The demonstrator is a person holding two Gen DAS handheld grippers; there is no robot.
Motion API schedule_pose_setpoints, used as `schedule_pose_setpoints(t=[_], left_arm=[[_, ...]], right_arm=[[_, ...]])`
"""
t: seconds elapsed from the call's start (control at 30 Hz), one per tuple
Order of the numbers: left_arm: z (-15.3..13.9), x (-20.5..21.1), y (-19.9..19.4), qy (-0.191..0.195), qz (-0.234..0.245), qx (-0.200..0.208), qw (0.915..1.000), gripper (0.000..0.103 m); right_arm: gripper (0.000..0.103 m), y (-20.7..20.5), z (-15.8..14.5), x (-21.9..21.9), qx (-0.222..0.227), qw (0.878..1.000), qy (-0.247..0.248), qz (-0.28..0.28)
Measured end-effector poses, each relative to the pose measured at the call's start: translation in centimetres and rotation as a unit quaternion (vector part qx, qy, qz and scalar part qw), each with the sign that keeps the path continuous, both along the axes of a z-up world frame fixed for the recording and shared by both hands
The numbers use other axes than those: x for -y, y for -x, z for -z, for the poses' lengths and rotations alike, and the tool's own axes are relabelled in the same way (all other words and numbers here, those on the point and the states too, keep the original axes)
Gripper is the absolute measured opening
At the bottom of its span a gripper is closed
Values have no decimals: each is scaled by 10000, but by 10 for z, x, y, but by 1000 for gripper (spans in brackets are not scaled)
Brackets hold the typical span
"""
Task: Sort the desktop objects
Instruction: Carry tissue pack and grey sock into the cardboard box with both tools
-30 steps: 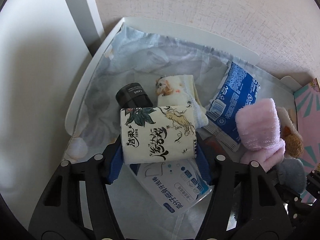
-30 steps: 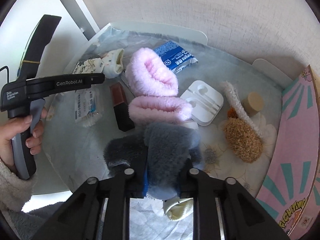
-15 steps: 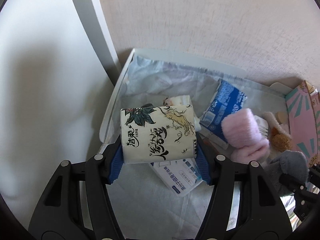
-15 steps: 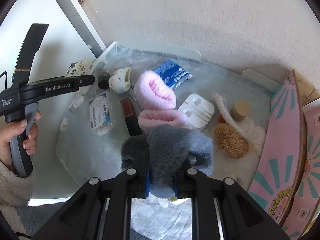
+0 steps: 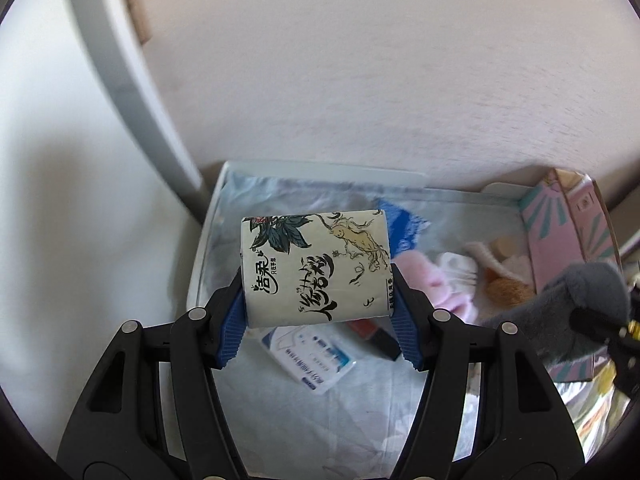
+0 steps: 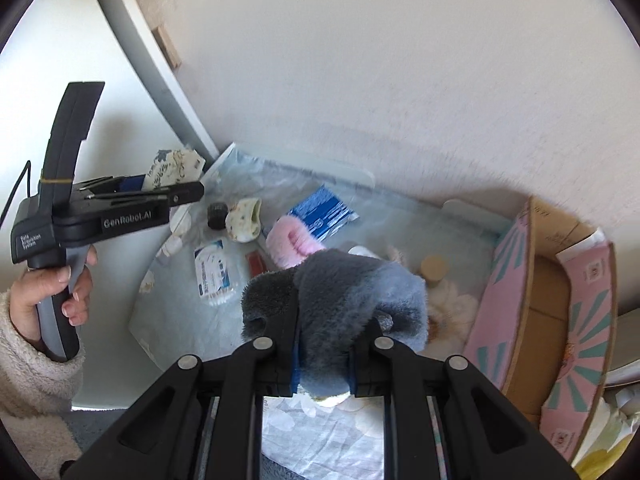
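Note:
My left gripper (image 5: 318, 312) is shut on a wrapped paper roll (image 5: 316, 268) printed with ink drawings, held well above the table. In the right wrist view that same left gripper (image 6: 176, 184) hangs at the left, gripped by a person's hand (image 6: 60, 284), with the paper roll (image 6: 174, 166) at its tip. My right gripper (image 6: 322, 360) is shut on a fluffy grey slipper (image 6: 340, 296), also lifted; the grey slipper (image 5: 576, 304) shows at the right of the left wrist view. Pink fluffy slippers (image 6: 290, 240) lie on the cloth-covered table (image 6: 180, 320).
On the table lie a blue packet (image 6: 322, 214), a cotton swab pack (image 6: 212, 272), a black bottle (image 6: 217, 215), a small sock (image 6: 244, 224), a red-black box (image 6: 256, 262) and a brown brush (image 5: 508, 290). An open pink carton (image 6: 548, 320) stands at the right. A wall rises behind.
Both grippers have risen with their loads; the table and its objects look smaller and farther below. The pink carton has come into fuller view at the right.

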State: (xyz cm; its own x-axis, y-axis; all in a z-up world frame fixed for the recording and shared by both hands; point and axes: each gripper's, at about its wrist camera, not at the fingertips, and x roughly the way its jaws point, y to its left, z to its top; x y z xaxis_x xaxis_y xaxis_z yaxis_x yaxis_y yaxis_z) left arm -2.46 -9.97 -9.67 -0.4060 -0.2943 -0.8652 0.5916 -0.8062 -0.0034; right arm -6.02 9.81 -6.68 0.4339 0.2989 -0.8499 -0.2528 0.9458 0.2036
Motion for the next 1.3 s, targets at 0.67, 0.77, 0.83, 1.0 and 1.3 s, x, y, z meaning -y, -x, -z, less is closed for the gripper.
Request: schedule_pose_setpoints(t=[0.67,0.77,0.83,1.0,1.3], left_arm=[[-54,-133,156,-177,1831,-377,9822,59],[-51,-162,181,-304,2079,-391,9769,59],[-49,-177,194,-262,2163,-374,9753,59],[-34,-215,223,-383,2408,-273,9694,59],[1,-238,249,-567,2541,89,9655,59]], right_arm=[[16,27,-35,152,65,9952,209,951],[16,33,-25,170,-70,9944,264,1022],[16,37,-20,180,-145,9939,323,1047],[16,41,-7,199,-306,9929,522,1025],[16,37,21,218,-497,9928,676,850]])
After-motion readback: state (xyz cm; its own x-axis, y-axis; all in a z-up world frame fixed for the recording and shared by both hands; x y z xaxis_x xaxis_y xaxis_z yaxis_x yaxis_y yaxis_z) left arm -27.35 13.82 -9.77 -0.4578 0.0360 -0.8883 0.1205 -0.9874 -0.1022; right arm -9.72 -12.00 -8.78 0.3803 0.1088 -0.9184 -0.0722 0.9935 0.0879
